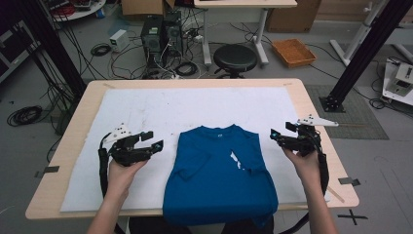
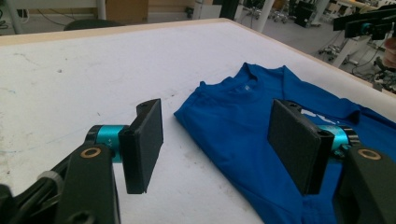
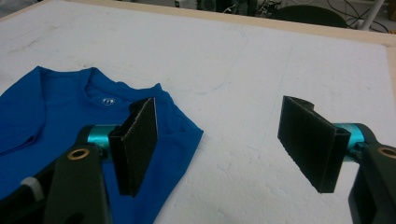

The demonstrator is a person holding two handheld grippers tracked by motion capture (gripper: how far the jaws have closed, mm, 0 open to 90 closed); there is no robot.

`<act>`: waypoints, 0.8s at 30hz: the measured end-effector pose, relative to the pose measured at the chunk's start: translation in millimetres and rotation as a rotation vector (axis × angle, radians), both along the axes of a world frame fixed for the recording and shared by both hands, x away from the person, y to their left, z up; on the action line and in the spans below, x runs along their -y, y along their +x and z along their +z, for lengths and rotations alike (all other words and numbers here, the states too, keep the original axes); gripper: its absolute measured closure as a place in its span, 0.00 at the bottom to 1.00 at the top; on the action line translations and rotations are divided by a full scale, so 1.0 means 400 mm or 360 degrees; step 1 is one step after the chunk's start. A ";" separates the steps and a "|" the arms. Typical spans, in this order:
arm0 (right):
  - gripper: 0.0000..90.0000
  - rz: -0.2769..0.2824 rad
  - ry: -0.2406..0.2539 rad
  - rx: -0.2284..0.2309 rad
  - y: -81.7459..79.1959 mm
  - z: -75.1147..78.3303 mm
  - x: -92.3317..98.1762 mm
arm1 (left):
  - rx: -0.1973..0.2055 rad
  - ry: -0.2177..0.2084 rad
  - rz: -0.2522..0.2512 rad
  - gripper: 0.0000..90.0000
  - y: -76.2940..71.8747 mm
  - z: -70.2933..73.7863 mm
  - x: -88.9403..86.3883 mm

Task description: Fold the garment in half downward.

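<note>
Two forearms come up from the bottom edge of the high view. The left hand (image 1: pixel 121 171), left of centre, holds the left gripper (image 1: pixel 152 140), its jaws wide apart and aimed right. The right hand (image 1: pixel 306 164), at the right of the frame, holds the right gripper (image 1: pixel 277 135), its jaws also spread, aimed left.

Blue short-sleeved cotton T-shirt (image 1: pixel 219 170), lying flat on the white padded sheet (image 1: pixel 146 112) over the wooden table. Both sides folded inward, giving a narrow upright rectangle; round collar (image 2: pixel 243 84) toward the far edge, small white label (image 3: pixel 108 100) inside the neck. Bit of white print (image 1: pixel 236 160) showing at a fold gap near the middle. Bottom hem hanging slightly over the near table edge.
</note>
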State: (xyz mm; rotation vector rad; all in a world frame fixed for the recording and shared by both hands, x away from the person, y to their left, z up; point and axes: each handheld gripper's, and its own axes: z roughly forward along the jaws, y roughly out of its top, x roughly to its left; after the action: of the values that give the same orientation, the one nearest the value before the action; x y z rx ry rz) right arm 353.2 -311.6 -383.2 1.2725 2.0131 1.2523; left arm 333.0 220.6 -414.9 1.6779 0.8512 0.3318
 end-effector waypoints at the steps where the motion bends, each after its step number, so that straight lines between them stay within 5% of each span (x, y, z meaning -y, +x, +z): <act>1: 0.32 0.0000 0.0000 -0.0001 0.000 -0.001 0.000 | 0.0012 -0.0001 -0.0014 0.40 0.001 -0.003 0.004; 5: 0.32 0.0006 -0.0003 0.0002 -0.002 -0.006 0.000 | 0.0061 -0.0049 -0.0030 0.40 0.005 -0.007 0.030; 14: 0.37 -0.0012 -0.0002 -0.0057 0.020 -0.028 -0.003 | -0.0125 -0.0034 -0.0125 0.38 0.046 0.005 0.082; 17: 0.39 -0.0016 0.0025 -0.0076 0.031 -0.034 -0.011 | -0.0159 0.0027 -0.0108 0.38 0.061 0.002 0.102; 24: 0.44 0.0025 0.0071 -0.0091 0.057 -0.047 -0.043 | -0.0131 0.0315 0.0046 0.33 0.097 -0.011 0.155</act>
State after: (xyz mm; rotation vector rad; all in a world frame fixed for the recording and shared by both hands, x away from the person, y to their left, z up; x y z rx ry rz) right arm 376.1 -294.6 -402.0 1.3298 2.0489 1.2885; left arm 371.9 158.6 -419.3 1.8749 0.9288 0.3788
